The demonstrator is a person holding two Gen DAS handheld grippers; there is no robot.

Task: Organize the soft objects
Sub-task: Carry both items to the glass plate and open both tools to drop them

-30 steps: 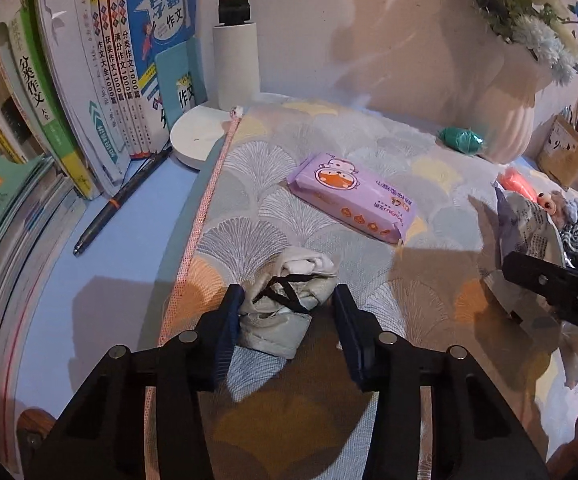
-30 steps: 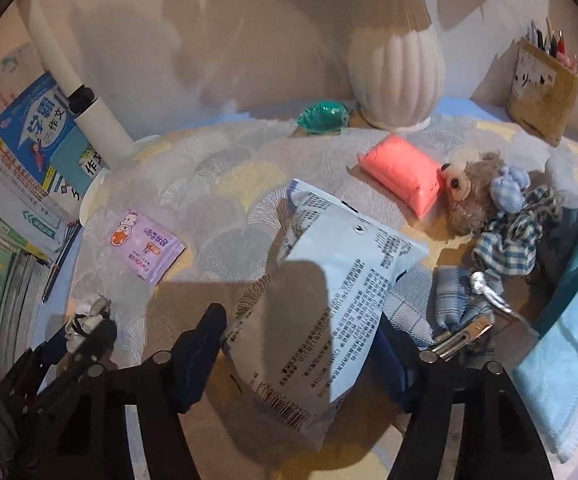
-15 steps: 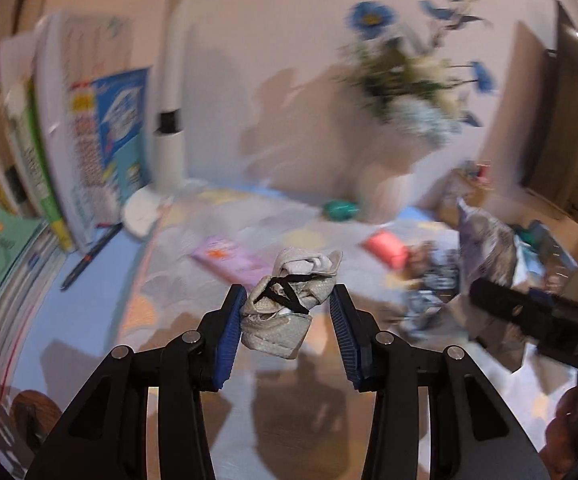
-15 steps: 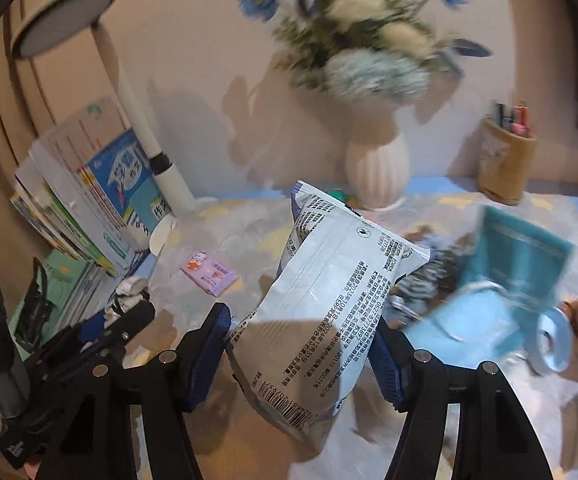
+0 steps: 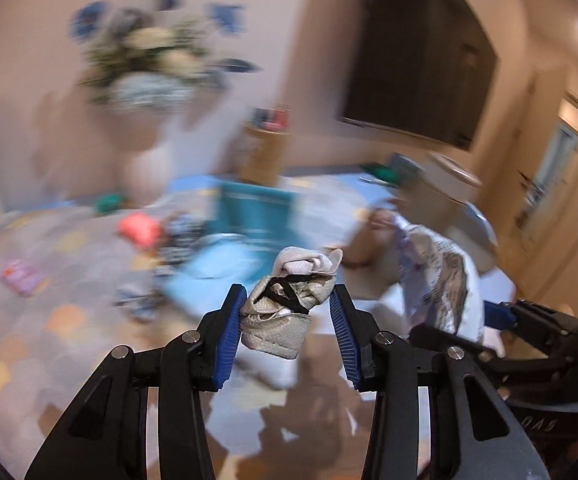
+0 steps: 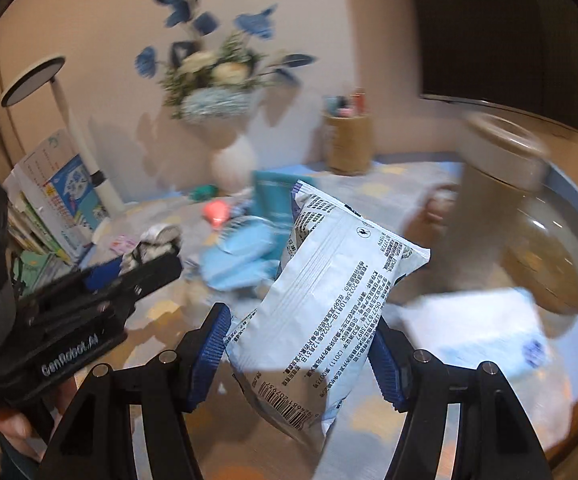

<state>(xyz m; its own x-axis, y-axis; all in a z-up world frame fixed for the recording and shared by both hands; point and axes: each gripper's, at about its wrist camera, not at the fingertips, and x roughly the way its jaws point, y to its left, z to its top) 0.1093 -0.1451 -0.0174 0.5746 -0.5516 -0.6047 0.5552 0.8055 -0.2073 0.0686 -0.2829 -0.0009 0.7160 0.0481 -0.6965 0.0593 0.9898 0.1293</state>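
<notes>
Above the patterned tabletop [image 5: 29,344], our left gripper [image 5: 287,310] clenched a soft grey cloth bundle [image 5: 289,304] mid-body; our right gripper [image 6: 299,344] pinched a crinkly white plastic pack [image 6: 329,304], probably light and slippery.

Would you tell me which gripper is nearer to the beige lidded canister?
Right. The right gripper holds its packet beside the beige lidded canister; the left gripper is farther, on the right gripper's other side.

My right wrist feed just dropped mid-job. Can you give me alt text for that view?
The right gripper holds a white printed packet upright between its blue pads, above a patterned tabletop. At left, the left gripper carries a crumpled grey cloth bundle; a vase of flowers stands behind, blurred.
</notes>
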